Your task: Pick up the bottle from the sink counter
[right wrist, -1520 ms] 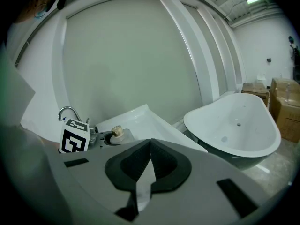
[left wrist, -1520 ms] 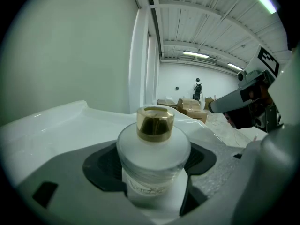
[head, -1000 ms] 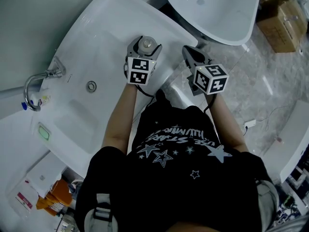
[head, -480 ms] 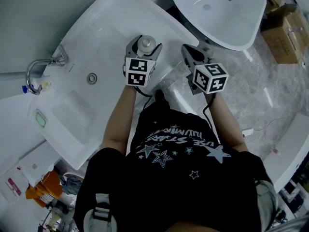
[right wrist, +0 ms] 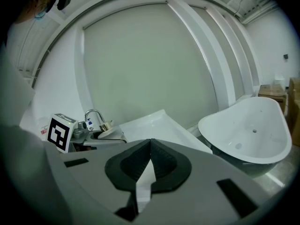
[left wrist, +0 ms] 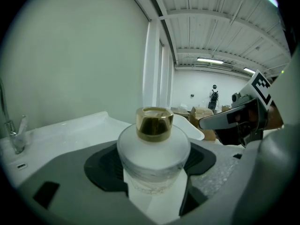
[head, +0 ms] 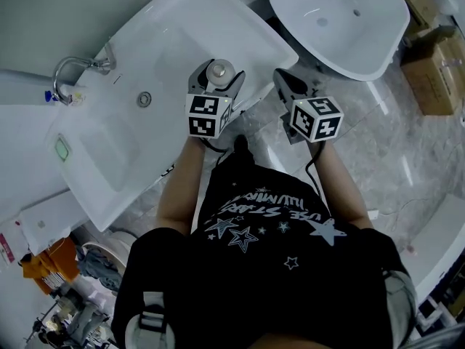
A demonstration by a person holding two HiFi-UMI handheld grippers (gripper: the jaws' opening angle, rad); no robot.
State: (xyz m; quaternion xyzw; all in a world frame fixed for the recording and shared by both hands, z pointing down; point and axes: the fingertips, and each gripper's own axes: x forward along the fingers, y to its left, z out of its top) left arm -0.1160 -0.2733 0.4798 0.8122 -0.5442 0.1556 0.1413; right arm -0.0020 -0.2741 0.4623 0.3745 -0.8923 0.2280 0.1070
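A round frosted-glass bottle (left wrist: 153, 158) with a gold cap (left wrist: 154, 123) sits between the jaws of my left gripper (head: 216, 78), which is shut on it. In the head view the bottle (head: 219, 71) is held over the front right part of the white sink counter (head: 182, 42); whether it rests on the counter or hangs just above it I cannot tell. My right gripper (head: 289, 83) hovers to the right of the counter's edge, over the floor. In the right gripper view its jaws (right wrist: 149, 159) are shut with nothing between them.
A chrome tap (head: 73, 70) stands at the counter's far left, with the drain (head: 144, 99) in the basin. A green soap dish (head: 62, 150) lies on the left rim. A white bathtub (head: 338, 20) stands to the right, cardboard boxes (head: 434, 71) beyond it.
The head view has swung, so the counter and tap sit higher and further right in the picture. Both grippers hold about the same places, the left still shut on the bottle.
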